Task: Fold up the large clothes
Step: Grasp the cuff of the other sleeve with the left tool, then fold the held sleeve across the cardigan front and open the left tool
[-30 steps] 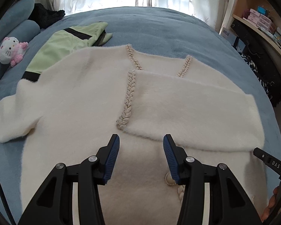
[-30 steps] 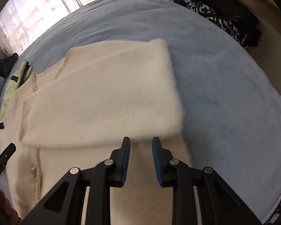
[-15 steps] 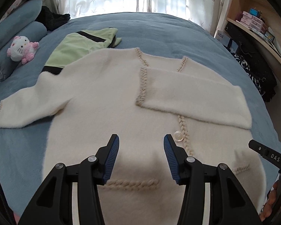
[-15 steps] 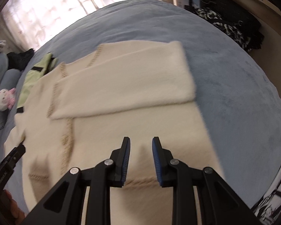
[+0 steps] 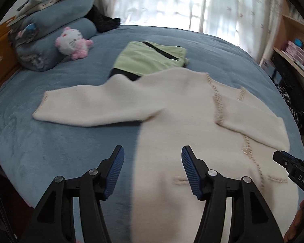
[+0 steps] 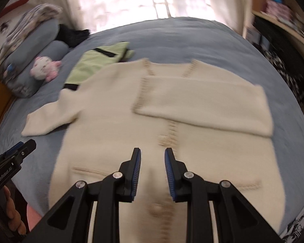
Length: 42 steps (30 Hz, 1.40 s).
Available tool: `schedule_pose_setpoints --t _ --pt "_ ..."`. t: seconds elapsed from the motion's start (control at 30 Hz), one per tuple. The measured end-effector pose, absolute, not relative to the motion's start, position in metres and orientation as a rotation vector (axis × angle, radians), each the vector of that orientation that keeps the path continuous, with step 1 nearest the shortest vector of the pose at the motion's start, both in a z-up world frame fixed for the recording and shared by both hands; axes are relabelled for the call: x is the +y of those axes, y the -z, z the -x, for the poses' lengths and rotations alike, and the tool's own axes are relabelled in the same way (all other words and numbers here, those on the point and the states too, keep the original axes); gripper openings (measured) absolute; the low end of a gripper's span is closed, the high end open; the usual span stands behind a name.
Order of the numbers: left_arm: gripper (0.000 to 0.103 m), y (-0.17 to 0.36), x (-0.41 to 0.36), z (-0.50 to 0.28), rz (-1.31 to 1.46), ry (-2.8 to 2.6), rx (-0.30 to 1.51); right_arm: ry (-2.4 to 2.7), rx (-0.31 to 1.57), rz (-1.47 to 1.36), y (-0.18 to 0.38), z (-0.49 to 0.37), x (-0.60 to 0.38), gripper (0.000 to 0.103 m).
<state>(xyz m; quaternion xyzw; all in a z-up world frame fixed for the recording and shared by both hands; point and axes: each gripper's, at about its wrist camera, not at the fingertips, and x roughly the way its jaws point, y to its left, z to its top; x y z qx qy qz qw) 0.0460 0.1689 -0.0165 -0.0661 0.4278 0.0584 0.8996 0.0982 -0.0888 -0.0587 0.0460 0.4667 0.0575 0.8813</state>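
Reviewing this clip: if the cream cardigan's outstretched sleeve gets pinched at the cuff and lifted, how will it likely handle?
The outstretched sleeve will probably hang limp: the cream cardigan lies flat and draped on the bed. Its fuzzy knit looks grippy rather than slippery. Lifting may drag the shoulder, which overlaps the green garment.

A big blue bed [image 5: 50, 141] holds a white sweater [image 5: 172, 109]. Just behind the sweater lies a folded green top [image 5: 148, 58]. Farther back from the sweater, a pink toy cat [image 5: 73, 42] leans on blue pillows [image 5: 56, 30].
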Motion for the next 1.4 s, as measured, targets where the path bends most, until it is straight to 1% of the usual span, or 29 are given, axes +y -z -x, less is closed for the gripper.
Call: schedule_pose_setpoints --t 0.17,0.3,0.33,0.4,0.47,0.73,0.87,1.0,1.13,1.17,1.23,1.27,1.3,1.33,1.4 --pt "0.063 0.028 0.232 -0.042 0.201 -0.176 0.888 -0.17 0.917 -0.051 0.052 -0.103 -0.039 0.024" --pt "0.064 0.041 0.278 -0.044 0.259 -0.199 0.892 -0.196 0.896 -0.045 0.053 -0.112 -0.01 0.026" --pt "0.064 0.044 0.288 -0.046 0.275 -0.197 0.895 -0.2 0.895 -0.047 0.054 -0.116 -0.003 0.027" --pt "0.065 0.053 0.311 -0.051 0.317 -0.195 0.904 -0.202 0.892 -0.05 0.057 -0.124 0.011 0.034" --pt "0.065 0.063 0.334 -0.057 0.352 -0.197 0.911 -0.209 0.893 -0.05 0.06 -0.131 0.023 0.035" --pt "0.065 0.107 0.41 -0.092 0.547 -0.147 0.928 -0.259 0.928 -0.026 0.09 -0.171 0.087 0.036" --pt "0.065 0.138 0.446 -0.118 0.666 -0.098 0.95 -0.269 0.939 -0.014 0.105 -0.186 0.114 0.036" --pt "0.065 0.163 0.468 -0.141 0.737 -0.012 0.987 -0.275 0.966 -0.003 0.12 -0.199 0.137 0.036" --pt "0.065 0.175 0.49 -0.16 0.773 0.082 0.99 -0.287 0.982 0.002 0.128 -0.206 0.151 0.036" --pt "0.064 0.177 0.497 -0.166 0.78 0.083 0.985 -0.287 0.985 0.005 0.13 -0.206 0.153 0.036" --pt "0.056 0.179 0.508 -0.173 0.789 0.07 0.975 -0.289 0.998 0.001 0.134 -0.207 0.154 0.036" --pt "0.044 0.18 0.514 -0.177 0.793 0.051 0.971 -0.289 1.007 -0.004 0.136 -0.206 0.153 0.036" --pt "0.023 0.181 0.518 -0.18 0.79 0.027 0.971 -0.287 1.013 -0.008 0.138 -0.206 0.152 0.036" --pt "0.016 0.181 0.521 -0.182 0.783 -0.001 0.971 -0.287 1.019 -0.013 0.139 -0.205 0.15 0.036" --pt "0.012 0.18 0.516 -0.183 0.772 -0.016 0.959 -0.283 1.029 -0.025 0.141 -0.201 0.146 0.036"
